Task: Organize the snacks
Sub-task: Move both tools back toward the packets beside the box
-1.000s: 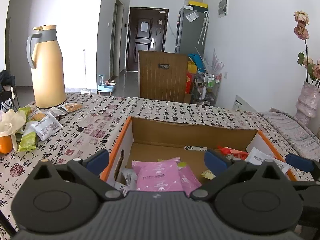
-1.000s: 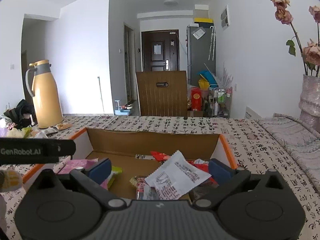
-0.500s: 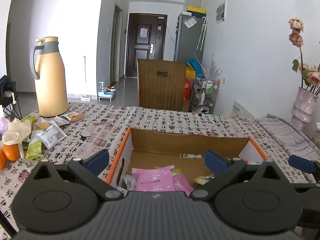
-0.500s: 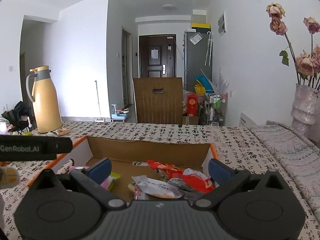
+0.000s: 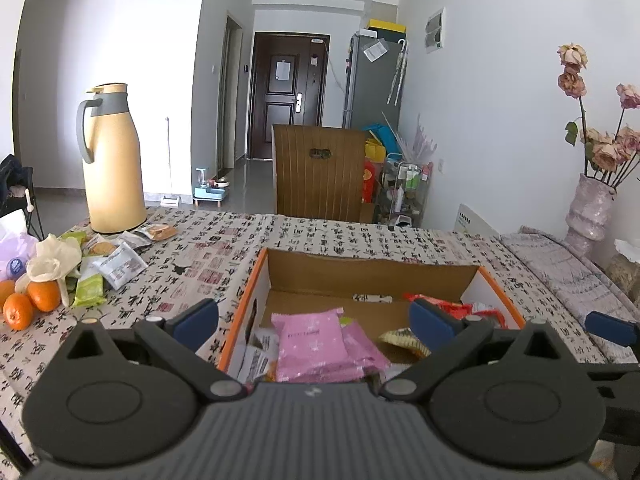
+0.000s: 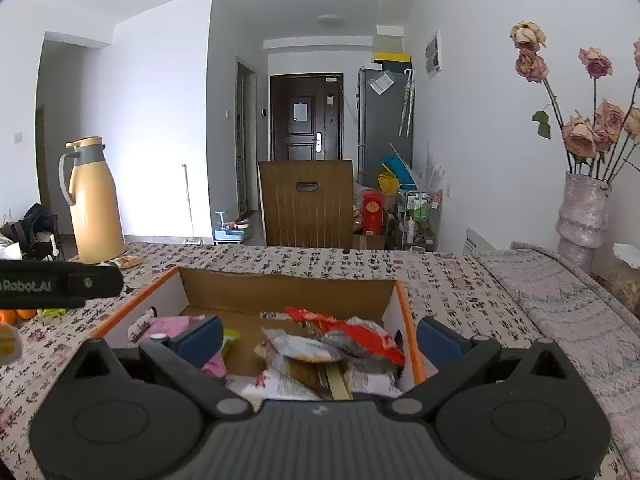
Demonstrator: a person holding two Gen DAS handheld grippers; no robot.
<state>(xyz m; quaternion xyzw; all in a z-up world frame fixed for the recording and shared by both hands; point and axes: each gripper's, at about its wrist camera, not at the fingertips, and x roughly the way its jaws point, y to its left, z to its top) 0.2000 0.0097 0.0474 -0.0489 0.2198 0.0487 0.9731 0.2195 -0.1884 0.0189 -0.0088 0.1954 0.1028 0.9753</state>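
Observation:
An open cardboard box (image 5: 372,268) with orange edges sits on the table and shows in the right wrist view (image 6: 288,290) too. It holds pink packets (image 5: 314,344), a red packet (image 6: 360,332) and a silver packet (image 6: 304,350). My left gripper (image 5: 314,318) is open and empty above the box's near left part. My right gripper (image 6: 320,334) is open and empty above its near right part. Several loose snack packets (image 5: 116,260) lie on the table at the left.
A tan thermos jug (image 5: 112,160) stands at the far left. Oranges (image 5: 28,300) and a white wrapper lie at the left edge. A vase of dried roses (image 6: 584,216) stands at the right. A wooden chair back (image 5: 320,172) is behind the table.
Both grippers have pulled back and up from the box. The white packet that was in front of the right gripper now lies in the box.

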